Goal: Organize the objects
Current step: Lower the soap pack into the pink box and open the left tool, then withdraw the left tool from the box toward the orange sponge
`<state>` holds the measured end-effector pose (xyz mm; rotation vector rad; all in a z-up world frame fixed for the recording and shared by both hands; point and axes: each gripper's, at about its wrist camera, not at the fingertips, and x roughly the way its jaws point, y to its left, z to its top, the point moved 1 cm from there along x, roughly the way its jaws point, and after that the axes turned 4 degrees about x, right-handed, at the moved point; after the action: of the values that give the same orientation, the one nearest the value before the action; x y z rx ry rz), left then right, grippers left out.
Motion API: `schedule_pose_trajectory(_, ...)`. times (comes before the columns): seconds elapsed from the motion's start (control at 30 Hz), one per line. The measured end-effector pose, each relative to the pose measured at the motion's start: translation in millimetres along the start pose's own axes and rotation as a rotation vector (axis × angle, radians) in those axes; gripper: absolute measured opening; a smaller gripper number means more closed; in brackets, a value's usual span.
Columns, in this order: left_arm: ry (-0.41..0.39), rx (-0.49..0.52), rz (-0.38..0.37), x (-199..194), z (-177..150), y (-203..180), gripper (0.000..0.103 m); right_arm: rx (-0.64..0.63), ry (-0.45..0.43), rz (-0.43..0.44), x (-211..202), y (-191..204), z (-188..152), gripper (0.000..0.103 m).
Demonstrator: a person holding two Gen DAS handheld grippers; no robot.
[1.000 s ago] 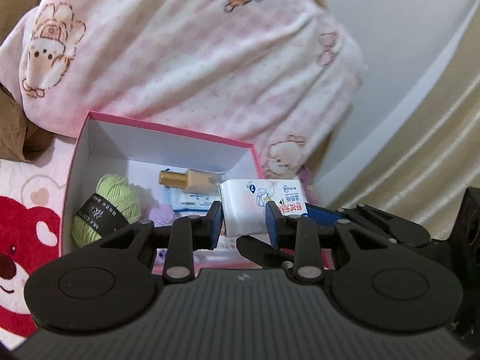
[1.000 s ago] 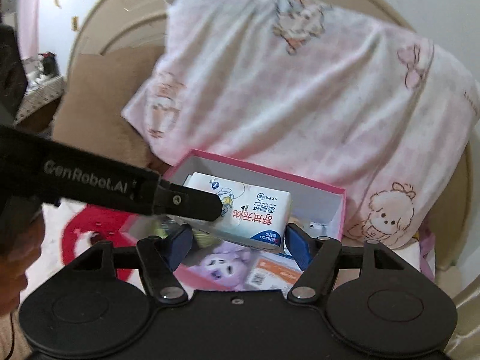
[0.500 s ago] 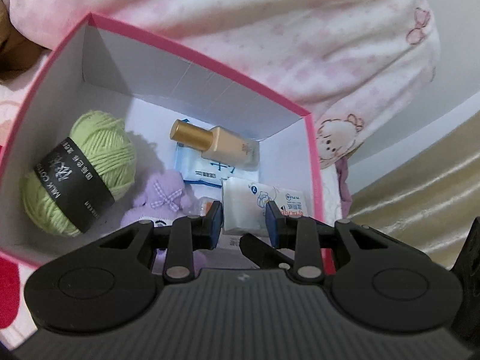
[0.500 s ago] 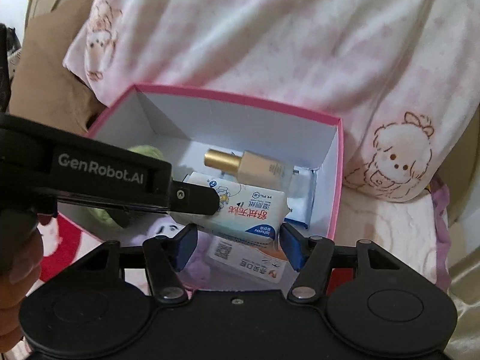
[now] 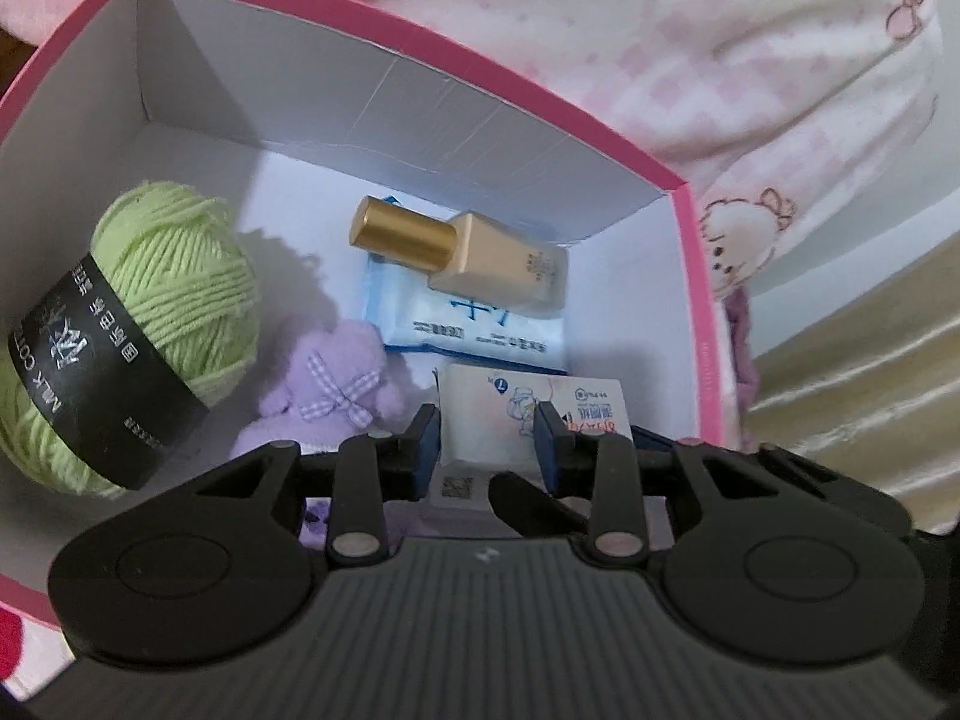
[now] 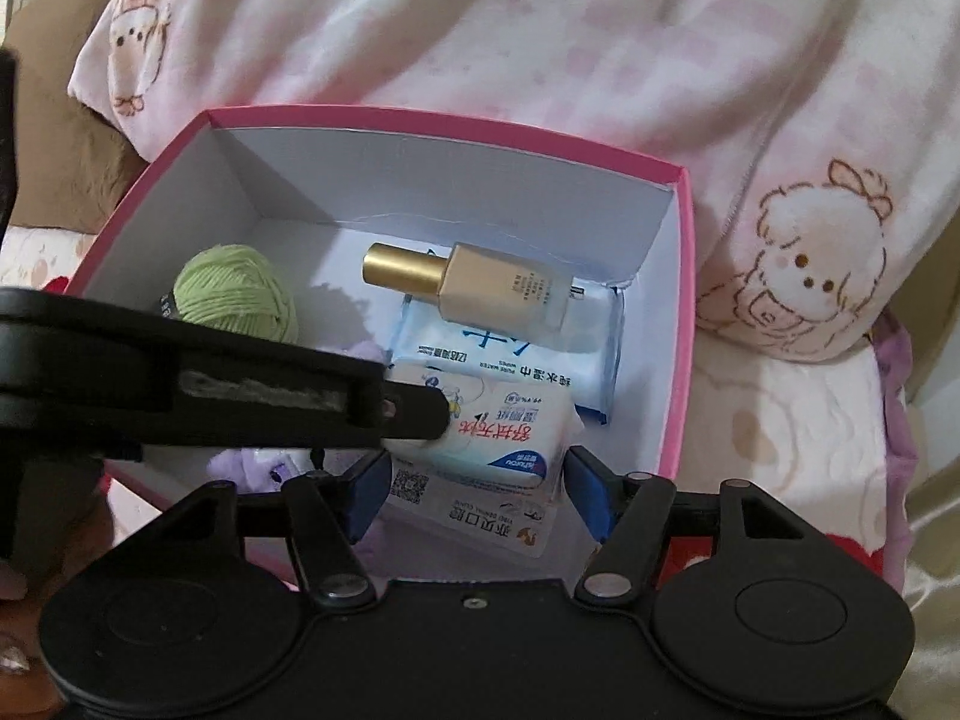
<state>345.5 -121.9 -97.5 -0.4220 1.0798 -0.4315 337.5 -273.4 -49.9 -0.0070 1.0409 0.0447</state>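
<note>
1. Nearest the lens: left hand-held gripper (image 5: pixel 487 438) clamped almost shut on one end of a small tissue pack (image 5: pixel 531 414), pads pressing both sides, pack lowered inside the pink box (image 5: pixel 699 324) near its right wall.

2. Right hand-held gripper (image 6: pixel 474 489) roughly half open around the pack's other end, jaws just opened a little wider; blue pads apparently clear of the wrapper on either side, so no real hold there.

3. Directly under the pack: a flat white packet with a printed code (image 6: pixel 462 507), already on the box floor.

4. Alongside, lower left: purple plush toy (image 5: pixel 336 384) with a checked bow, and a green ball of yarn (image 5: pixel 150 312) against the left wall.

5. Further in: blue-and-white pack of wet wipes (image 5: pixel 474 324), with a gold-capped bottle (image 5: pixel 480 258) lying across it near the far wall.

6. Beyond the box: pink patterned pillow (image 6: pixel 540 42) on a bed.

7. Step in hand, by the look of it: placing the tissue pack into the box with the other items.

8. Next move, likely: easing the pack down onto the white packet, parting the left jaws, then lifting both tools straight up clear of the rim without dragging the pack or nudging the bottle.
</note>
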Motion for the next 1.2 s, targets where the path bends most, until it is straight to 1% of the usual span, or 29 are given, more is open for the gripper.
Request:
schedule_pose_trajectory(0.03,-0.005,0.004,0.011,-0.1,-0.1,-0.8,0.033,-0.001,-0.001,0.002,0.1,0.0,0.2,0.070)
schedule_pose_trajectory(0.07,-0.002,0.010,0.016,-0.9,-0.3,-2.1,0.038,-0.005,0.001,0.008,-0.2,-0.5,0.1,0.075)
schedule_pose_trajectory(0.1,0.005,0.025,0.020,-2.8,-0.6,-4.3,0.040,-0.012,0.004,0.002,-1.5,-1.0,-0.7,0.075)
schedule_pose_trajectory(0.17,0.001,0.073,0.050,-12.0,-3.0,-12.0,0.047,-0.031,-0.011,-0.006,-9.7,-1.9,-3.6,0.075)
schedule_pose_trajectory(0.2,-0.003,0.099,0.063,-17.6,-4.1,-15.9,0.049,-0.033,-0.022,0.000,-14.6,-3.0,-4.8,0.075)
schedule_pose_trajectory(0.23,-0.006,0.114,0.076,-24.1,-5.1,-18.6,0.053,-0.021,-0.036,0.005,-21.4,-5.5,-6.6,0.075)
schedule_pose_trajectory(0.27,-0.007,0.118,0.087,-32.5,-5.6,-20.9,0.057,-0.004,-0.047,0.012,-27.7,-8.7,-8.0,0.075)
schedule_pose_trajectory(0.33,-0.002,0.125,0.099,-47.8,-5.6,-24.8,0.063,0.016,-0.071,0.039,-43.6,-13.3,-12.0,0.075)
schedule_pose_trajectory(0.4,0.006,0.152,0.122,-66.2,-6.6,-31.3,0.064,0.028,-0.098,0.058,-62.7,-16.3,-17.2,0.075)
schedule_pose_trajectory(0.43,-0.002,0.168,0.127,-76.0,-8.0,-34.7,0.066,0.032,-0.105,0.071,-72.3,-17.7,-19.8,0.075)
schedule_pose_trajectory(0.47,-0.014,0.187,0.137,-87.9,-9.9,-39.1,0.070,0.036,-0.113,0.081,-80.8,-18.4,-22.6,0.075)
schedule_pose_trajectory(0.5,-0.024,0.202,0.147,-98.3,-11.9,-42.9,0.071,0.040,-0.122,0.090,-89.9,-19.4,-25.7,0.075)
schedule_pose_trajectory(0.53,-0.034,0.216,0.151,-108.7,-13.9,-46.9,0.074,0.045,-0.130,0.100,-100.4,-20.3,-28.9,0.075)
schedule_pose_trajectory(0.7,-0.042,0.297,0.156,-154.5,-29.1,-69.4,0.079,0.036,-0.142,0.116,-150.2,-16.8,-46.9,0.075)
schedule_pose_trajectory(0.77,-0.043,0.348,0.184,-169.5,-37.6,-78.8,0.084,0.022,-0.167,0.127,-170.1,-13.9,-55.6,0.075)
schedule_pose_trajectory(0.83,-0.047,0.395,0.213,-182.1,-45.5,-86.6,0.084,0.010,-0.179,0.132,-184.9,-11.5,-63.8,0.075)
schedule_pose_trajectory(0.9,-0.039,0.412,0.199,-195.4,-53.2,-90.3,0.085,-0.009,-0.187,0.135,-196.9,-7.4,-73.0,0.075)
schedule_pose_trajectory(0.97,-0.024,0.405,0.176,-207.7,-62.1,-90.3,0.090,-0.028,-0.198,0.134,-207.1,-3.5,-83.3,0.075)
schedule_pose_trajectory(1.1,-0.014,0.442,0.166,-223.4,-84.7,-92.4,0.093,-0.048,-0.214,0.161,-220.2,0.4,-102.9,0.076)
schedule_pose_trajectory(1.2,-0.021,0.397,0.122,-227.7,-97.8,-92.5,0.093,-0.055,-0.229,0.196,-223.4,2.4,-117.4,0.076)
